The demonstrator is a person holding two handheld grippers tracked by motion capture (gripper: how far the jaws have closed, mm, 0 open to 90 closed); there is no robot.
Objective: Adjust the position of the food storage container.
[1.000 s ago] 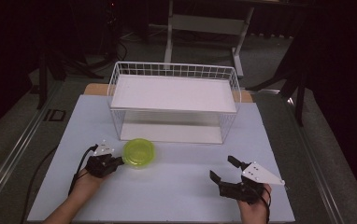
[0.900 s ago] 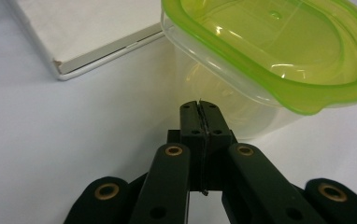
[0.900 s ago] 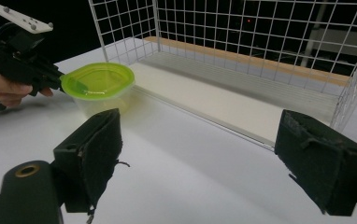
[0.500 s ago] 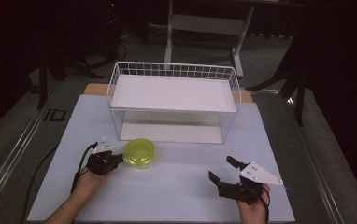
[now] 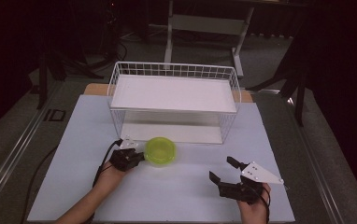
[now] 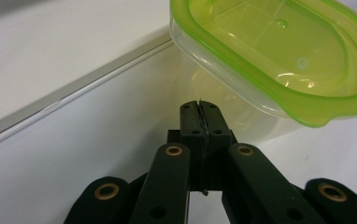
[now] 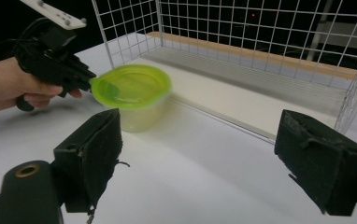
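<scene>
A dark room surrounds a white table [image 5: 176, 196], and we see a white wire basket [image 5: 174, 100] standing on the table's far half, with a flat white shelf across its top and another white panel at its floor. Just in front of the basket's near left side sits a clear tub with a green lid [image 5: 160, 150], resting on the tabletop.

At the near left, we find the left gripper [image 5: 129, 157] held in a hand [image 5: 109, 173], pointing right at the tub. In the left gripper view its jaws are pressed together with no gap, their tips right at the tub's clear wall below the lid's rim [image 6: 279, 56]. We cannot tell whether the tips pinch the lid's edge or merely touch the tub. In the right gripper view that gripper [image 7: 85, 79] meets the lid's left edge [image 7: 132, 86].

At the near right, the right gripper [image 5: 225, 171] rests low over the table with its jaws spread wide and nothing between them, well apart from the tub. In its own view the two padded fingers [image 7: 95, 154] frame the tub and the basket's lower panel [image 7: 260, 100].
</scene>
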